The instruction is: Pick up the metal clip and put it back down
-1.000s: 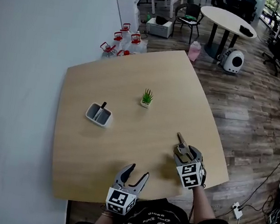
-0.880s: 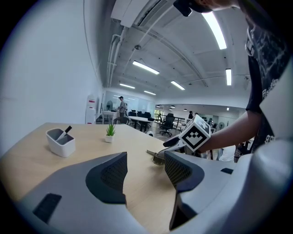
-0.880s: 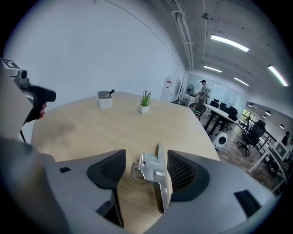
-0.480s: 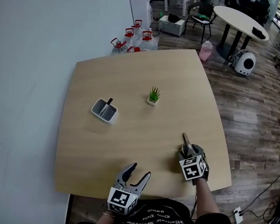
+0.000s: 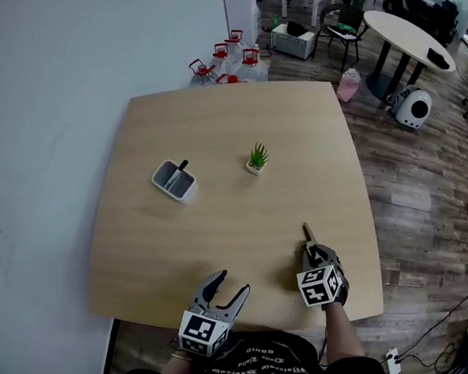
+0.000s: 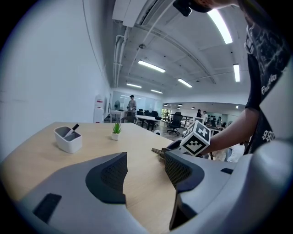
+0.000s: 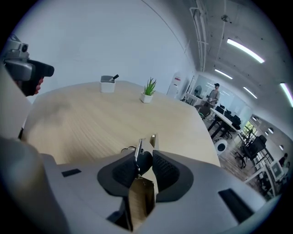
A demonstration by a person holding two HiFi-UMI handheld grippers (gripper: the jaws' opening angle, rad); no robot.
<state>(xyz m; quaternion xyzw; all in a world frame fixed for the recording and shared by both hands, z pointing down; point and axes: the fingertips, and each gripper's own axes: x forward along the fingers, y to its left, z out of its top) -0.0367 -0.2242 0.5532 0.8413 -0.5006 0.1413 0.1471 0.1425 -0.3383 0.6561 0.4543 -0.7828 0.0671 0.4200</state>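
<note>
Near the front right corner of the worktop (image 5: 212, 222), the metal clip (image 7: 138, 151) has just been closed upon and is pinched by the right hand-held gripper (image 5: 312, 252), so lifting seems due next, while the left hand-held gripper (image 6: 145, 171) is spread and empty.

Pale, matt wood grain is shown by the counter (image 5: 208, 247). The clip (image 7: 138, 150) is seen as shiny bare metal. The left hand-held gripper (image 6: 145, 157) is moulded in smooth grey plastic, with dark ribbed pads (image 6: 113, 172).

We dip our right gripper (image 5: 311, 250) lower as its jaws, wide a moment ago, close onto the metal clip (image 7: 141, 157).
</note>
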